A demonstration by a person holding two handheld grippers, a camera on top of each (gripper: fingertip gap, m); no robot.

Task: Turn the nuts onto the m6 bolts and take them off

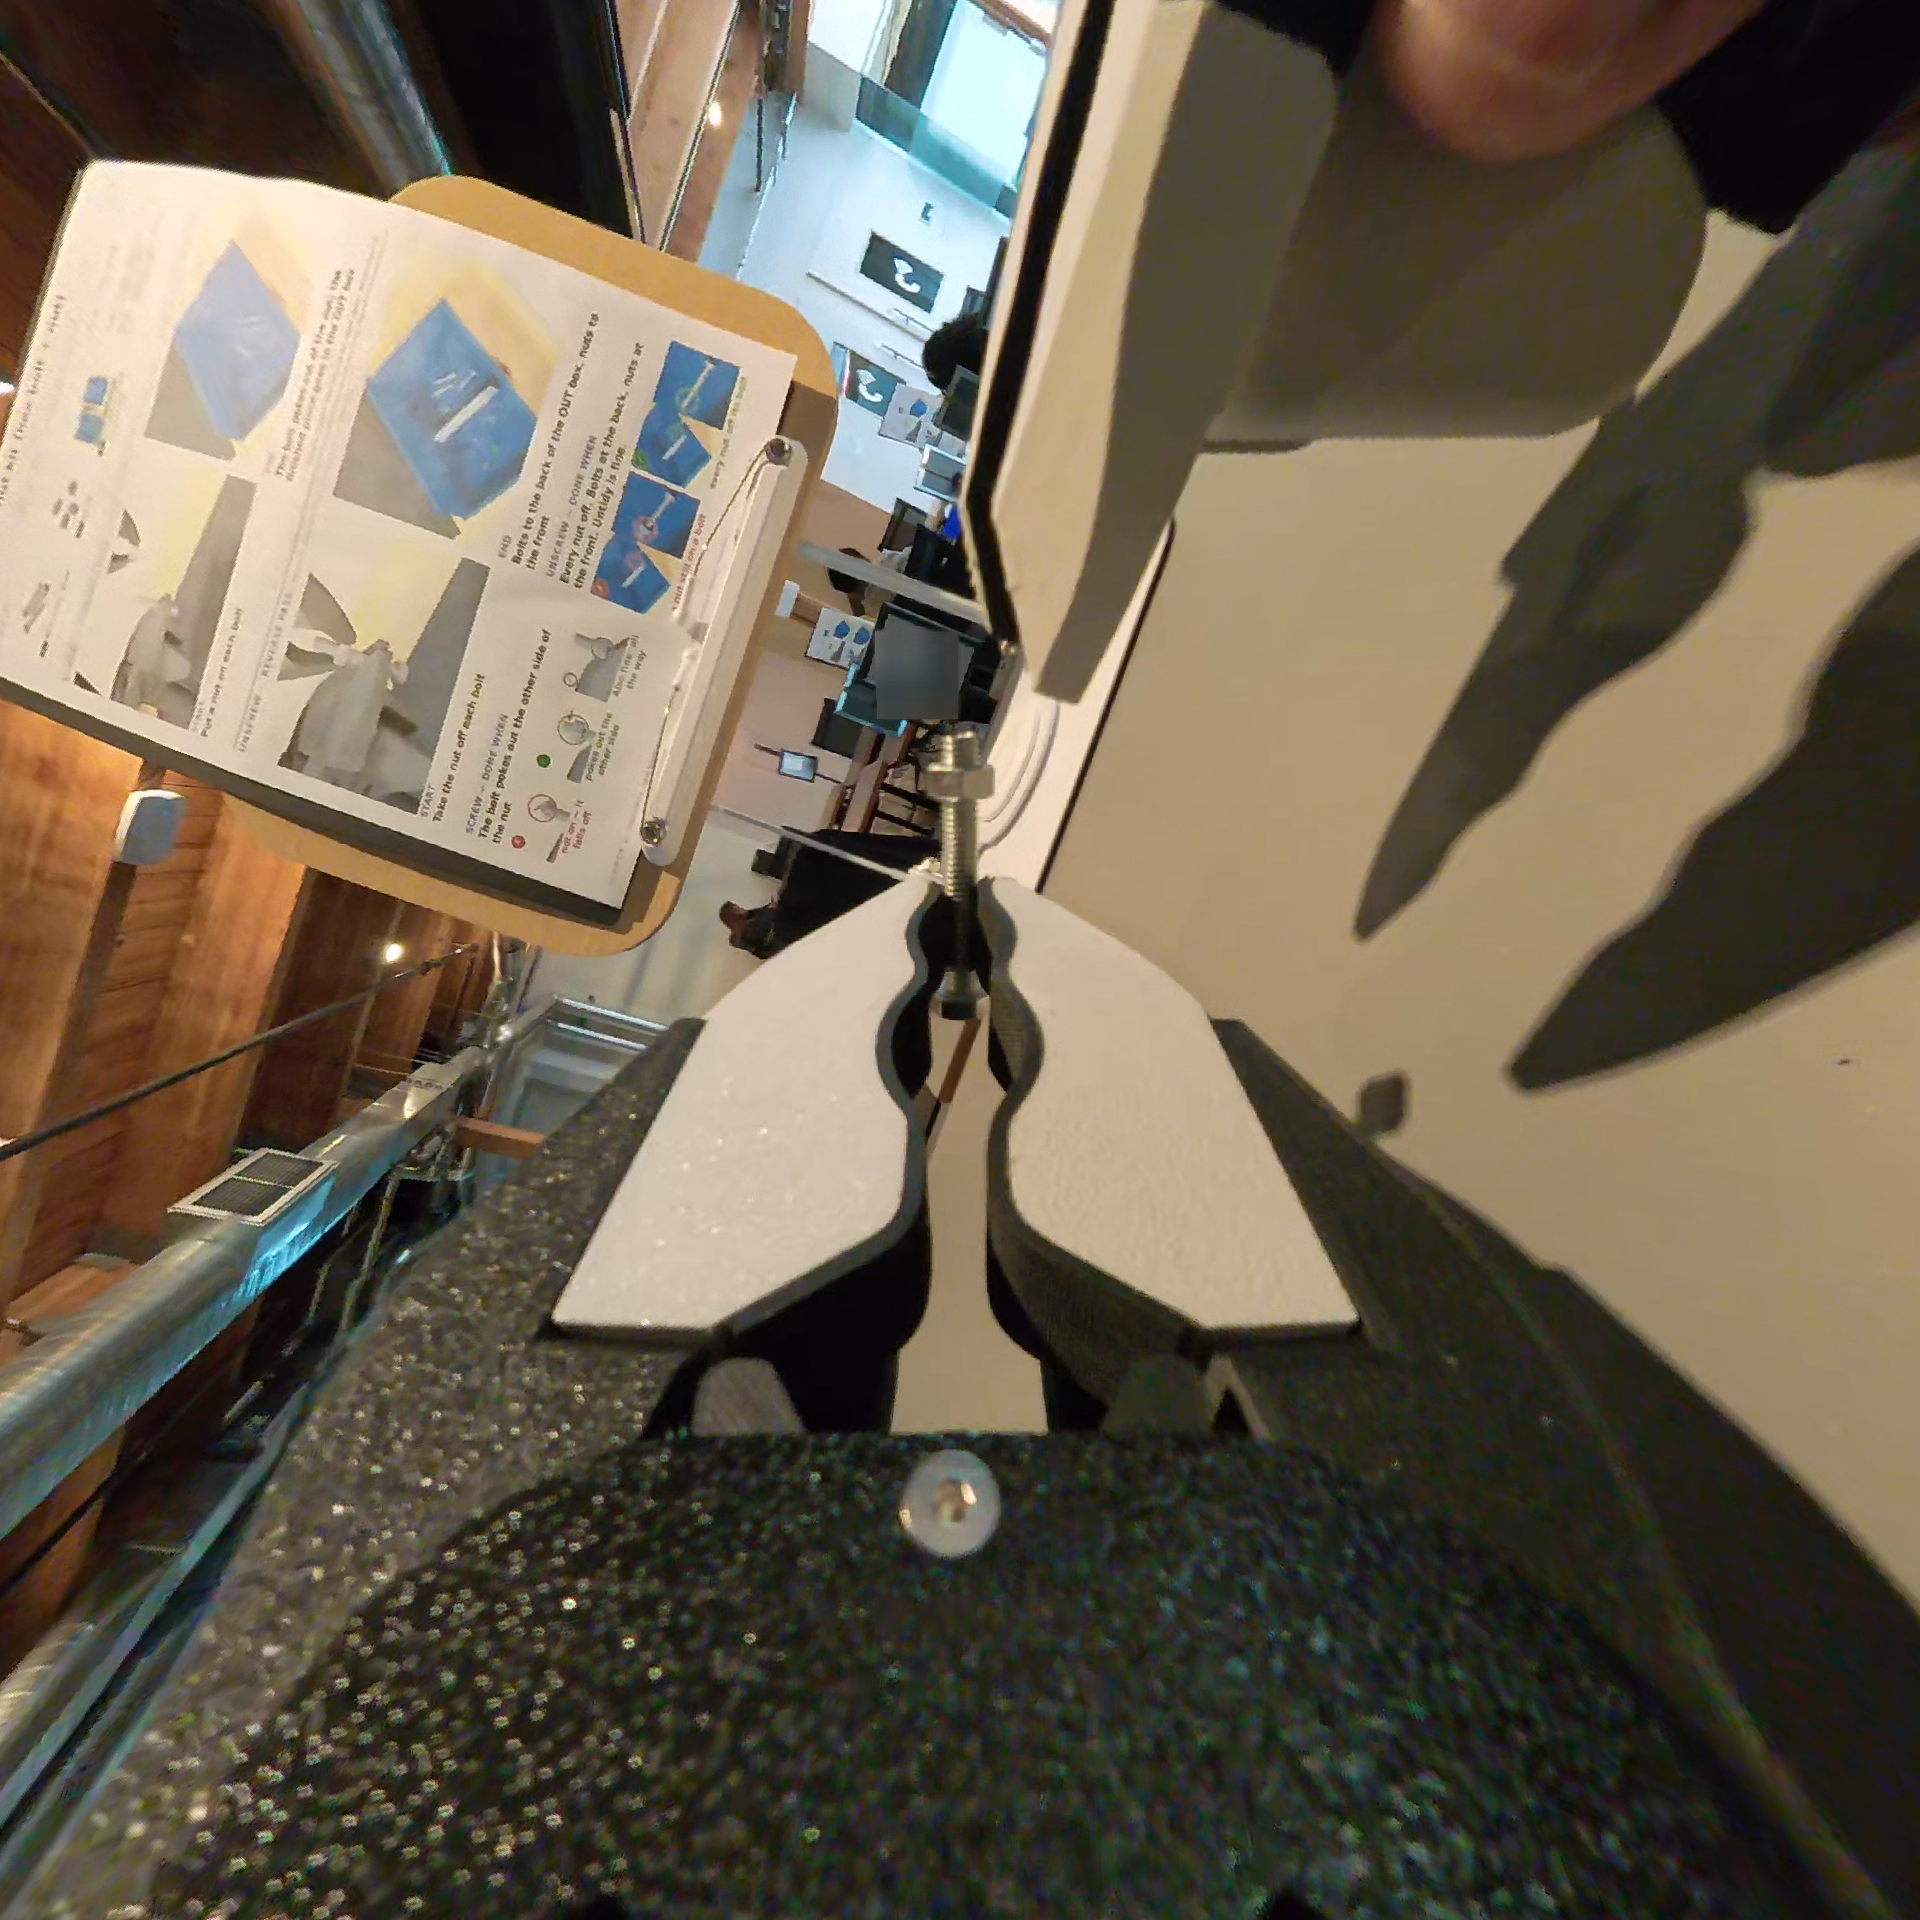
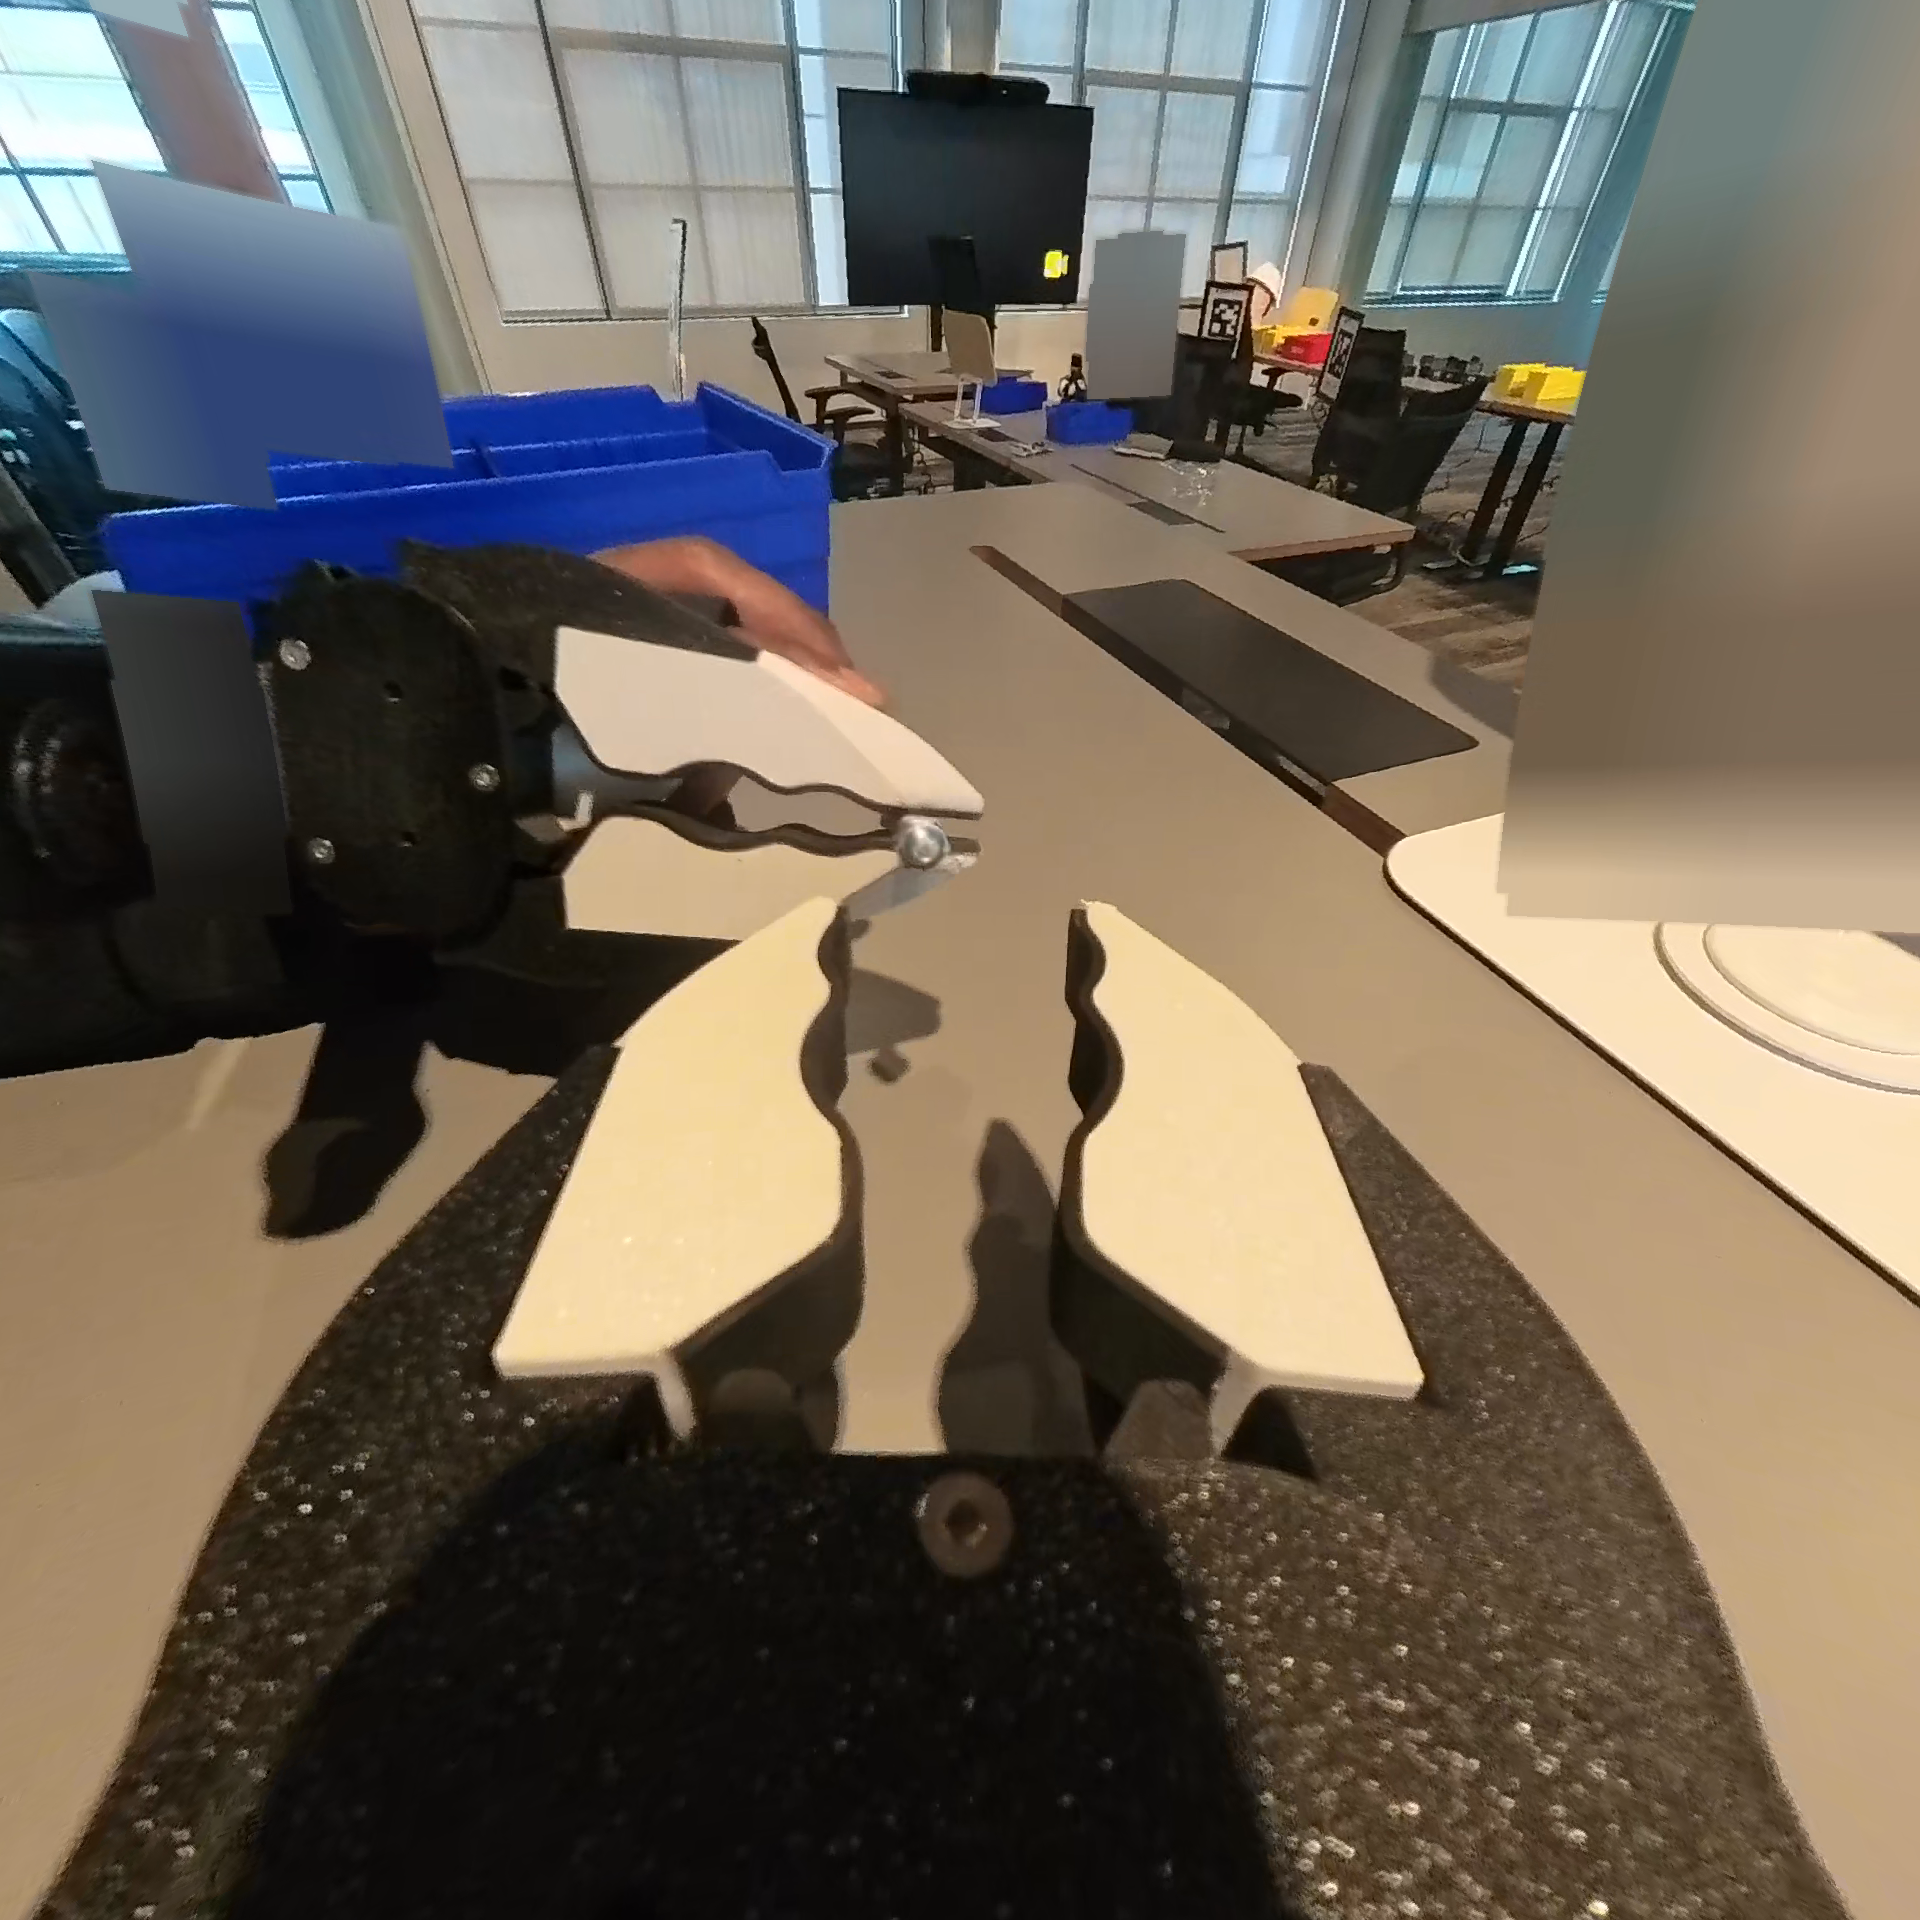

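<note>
My left gripper (image 1: 956, 883) is shut on a silver bolt (image 1: 961, 831). It grips the shaft near the head, and the threaded end sticks out past the fingertips. A silver nut (image 1: 963, 774) sits on the thread close to the free end. One white finger (image 1: 1091, 468) of the right gripper hangs just beyond the bolt's tip, apart from it. In the right wrist view my right gripper (image 2: 956, 914) is open and empty above the grey table (image 2: 1039, 675). The left gripper (image 2: 956, 831) holds the bolt (image 2: 920, 842) just ahead of its left fingertip; the nut is hidden there.
An instruction sheet on a wooden board (image 1: 416, 499) stands beyond the left gripper. Blue bins (image 2: 623, 468) sit at the table's far left. A black mat (image 2: 1268, 675) lies to the right, and a white stand base (image 2: 1766, 987) at the right edge. My right fingertips sit around 4 cm from my left ones.
</note>
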